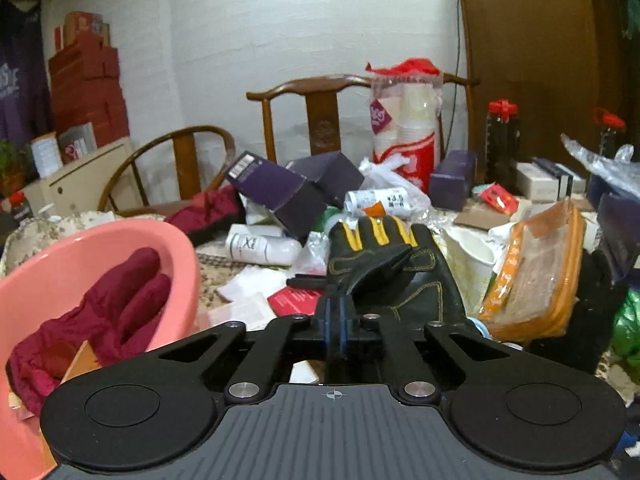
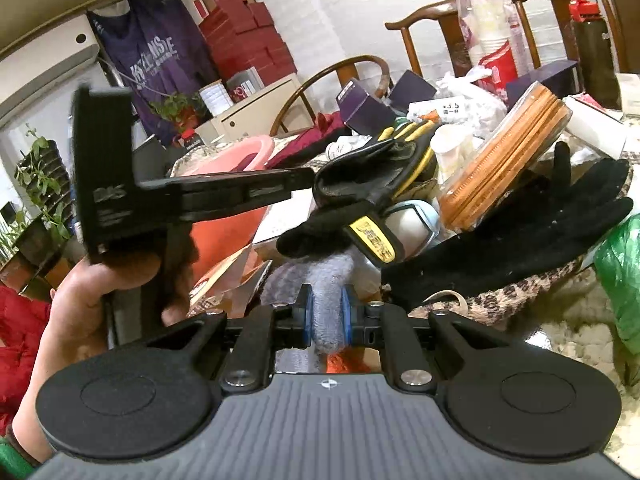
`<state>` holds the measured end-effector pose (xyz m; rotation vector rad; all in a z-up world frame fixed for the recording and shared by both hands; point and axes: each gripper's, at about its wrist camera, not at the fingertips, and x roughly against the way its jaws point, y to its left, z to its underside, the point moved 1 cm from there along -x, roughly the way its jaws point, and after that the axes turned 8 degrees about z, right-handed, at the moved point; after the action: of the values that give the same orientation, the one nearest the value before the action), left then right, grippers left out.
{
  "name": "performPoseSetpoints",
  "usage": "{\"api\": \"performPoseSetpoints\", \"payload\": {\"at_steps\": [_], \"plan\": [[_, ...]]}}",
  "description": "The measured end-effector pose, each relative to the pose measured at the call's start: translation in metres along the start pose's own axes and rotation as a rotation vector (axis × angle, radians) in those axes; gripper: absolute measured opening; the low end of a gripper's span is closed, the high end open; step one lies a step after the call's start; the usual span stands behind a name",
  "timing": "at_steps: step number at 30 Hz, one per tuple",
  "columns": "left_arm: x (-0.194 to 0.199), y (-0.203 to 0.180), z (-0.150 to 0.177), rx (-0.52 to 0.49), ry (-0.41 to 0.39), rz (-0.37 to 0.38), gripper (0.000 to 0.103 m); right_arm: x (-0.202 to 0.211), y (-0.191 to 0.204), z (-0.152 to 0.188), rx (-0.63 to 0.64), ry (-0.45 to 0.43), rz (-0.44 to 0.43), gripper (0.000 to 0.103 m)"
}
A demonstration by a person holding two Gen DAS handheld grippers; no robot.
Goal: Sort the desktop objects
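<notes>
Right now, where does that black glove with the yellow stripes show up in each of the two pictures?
Left wrist view: black and yellow glove at centre, clamped in the left hand-held gripper.
Right wrist view: same glove upper centre, hanging from that gripper's tip.
Shared landmark: pink basin, left of the glove.

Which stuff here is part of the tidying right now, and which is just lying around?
In the job now:
- black and yellow glove, held in the left gripper
- grey fuzzy glove, held in the right gripper
- pink basin, red glove already inside

Just lying about:
- purple boxes
- sleeve of paper cups
- orange zip pouch
- flat black glove
</notes>
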<state>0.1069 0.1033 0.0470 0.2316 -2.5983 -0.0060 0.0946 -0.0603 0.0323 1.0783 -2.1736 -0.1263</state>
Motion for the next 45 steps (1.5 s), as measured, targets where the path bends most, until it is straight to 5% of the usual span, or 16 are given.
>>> {"api": "performPoseSetpoints", "payload": {"at_steps": [3, 7, 8, 15, 18, 19, 20, 22, 24, 38, 45], "plan": [[0.005, -0.003, -0.002, -0.016, 0.008, 0.011, 0.002, 0.001, 0.000, 0.000, 0.000, 0.002, -0.001, 0.016], [-0.005, -0.003, -0.003, -0.014, -0.002, -0.047, 0.103, -0.002, 0.001, -0.001, 0.004, 0.007, -0.004, 0.016], [-0.008, -0.002, -0.004, -0.014, -0.018, -0.048, 0.103, -0.002, 0.001, -0.001, 0.008, 0.007, -0.004, 0.016], [-0.050, -0.013, -0.012, -0.056, 0.063, -0.116, 0.103, -0.003, 0.001, -0.001, 0.012, 0.011, -0.010, 0.016], [-0.074, -0.004, -0.011, 0.018, 0.130, -0.096, 0.100, -0.003, 0.001, -0.001, 0.014, 0.010, -0.010, 0.016], [-0.078, -0.004, -0.011, 0.018, 0.121, -0.097, 0.094, -0.003, 0.001, -0.001, 0.014, 0.010, -0.009, 0.016], [-0.079, -0.005, -0.011, 0.024, 0.117, -0.079, 0.070, -0.004, 0.001, -0.001, 0.014, 0.010, -0.009, 0.017], [-0.079, 0.002, -0.012, 0.144, 0.137, 0.044, 0.040, -0.004, 0.001, -0.001, 0.012, 0.009, -0.005, 0.017], [-0.074, -0.004, -0.012, 0.107, 0.111, 0.012, 0.010, -0.005, 0.000, -0.001, 0.010, 0.010, -0.003, 0.017], [0.017, -0.004, -0.038, 0.133, -0.082, 0.057, 0.011, 0.017, 0.006, -0.004, -0.017, -0.018, -0.062, 0.016], [0.069, -0.006, -0.063, 0.117, -0.184, 0.058, 0.011, 0.056, 0.008, -0.021, -0.075, -0.116, -0.111, 0.016]]}}
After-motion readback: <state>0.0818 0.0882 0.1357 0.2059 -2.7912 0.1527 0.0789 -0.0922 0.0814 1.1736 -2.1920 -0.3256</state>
